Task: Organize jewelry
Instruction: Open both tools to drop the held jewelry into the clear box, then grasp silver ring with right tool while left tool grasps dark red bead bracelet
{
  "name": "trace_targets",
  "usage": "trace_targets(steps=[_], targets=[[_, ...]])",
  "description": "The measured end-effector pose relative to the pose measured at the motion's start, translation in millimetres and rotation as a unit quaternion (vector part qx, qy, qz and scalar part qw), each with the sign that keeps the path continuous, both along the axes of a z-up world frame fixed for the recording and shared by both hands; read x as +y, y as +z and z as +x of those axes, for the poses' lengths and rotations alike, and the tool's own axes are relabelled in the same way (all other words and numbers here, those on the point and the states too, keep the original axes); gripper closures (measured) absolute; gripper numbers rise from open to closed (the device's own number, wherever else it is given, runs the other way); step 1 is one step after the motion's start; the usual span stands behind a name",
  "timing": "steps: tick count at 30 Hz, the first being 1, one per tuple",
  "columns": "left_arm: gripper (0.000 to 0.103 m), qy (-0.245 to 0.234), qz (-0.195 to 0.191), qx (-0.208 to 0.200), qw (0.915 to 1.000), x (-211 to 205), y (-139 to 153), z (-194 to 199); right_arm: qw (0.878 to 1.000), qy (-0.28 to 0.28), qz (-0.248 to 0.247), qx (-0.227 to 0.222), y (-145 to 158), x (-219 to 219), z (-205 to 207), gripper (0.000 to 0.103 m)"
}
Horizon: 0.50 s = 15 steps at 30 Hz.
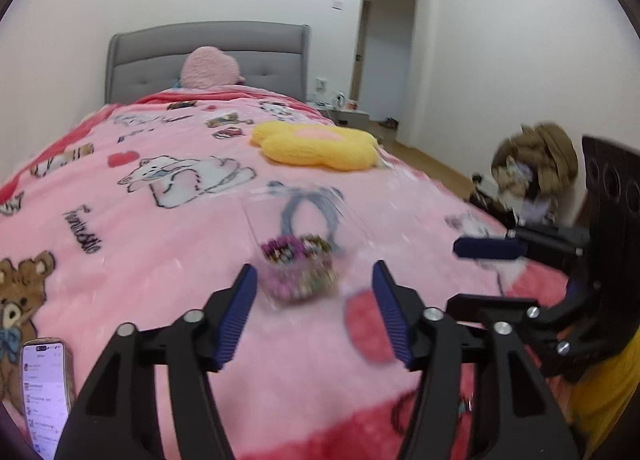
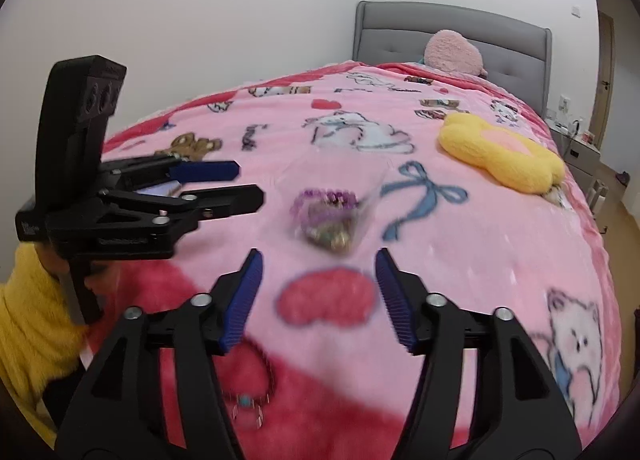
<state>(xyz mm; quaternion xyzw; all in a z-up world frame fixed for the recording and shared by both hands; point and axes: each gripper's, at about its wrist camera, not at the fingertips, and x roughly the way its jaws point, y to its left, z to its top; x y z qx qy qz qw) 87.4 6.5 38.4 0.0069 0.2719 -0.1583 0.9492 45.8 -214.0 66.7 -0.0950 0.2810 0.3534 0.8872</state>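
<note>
Left gripper and right gripper: both spread wide, empty, aimed at clear container of beaded jewelry on pink blanket; necklace loose just below right gripper, presumably awaiting pickup.

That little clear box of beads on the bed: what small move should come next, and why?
Probably ease the right gripper down toward the loose bracelet lying on the blanket just below it. Both grippers' jaws stand open and empty, and the clear box already holds the other beads.
</note>
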Motion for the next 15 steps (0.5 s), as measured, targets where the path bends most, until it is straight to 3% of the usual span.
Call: trace_targets(steps=[9, 15], targets=[[0.034, -0.046, 0.043, 0.054, 0.9966, -17.5, -32.6, -27.9, 0.998, 0.02, -0.02, 0.057, -43.5, -24.8, -43.3, 0.044], [0.034, -0.048, 0.068, 0.064, 0.9945, -29.1, -49.9, -37.0, 0.997, 0.038, -0.039, 0.051, -59.2, -17.5, -65.7, 0.06]])
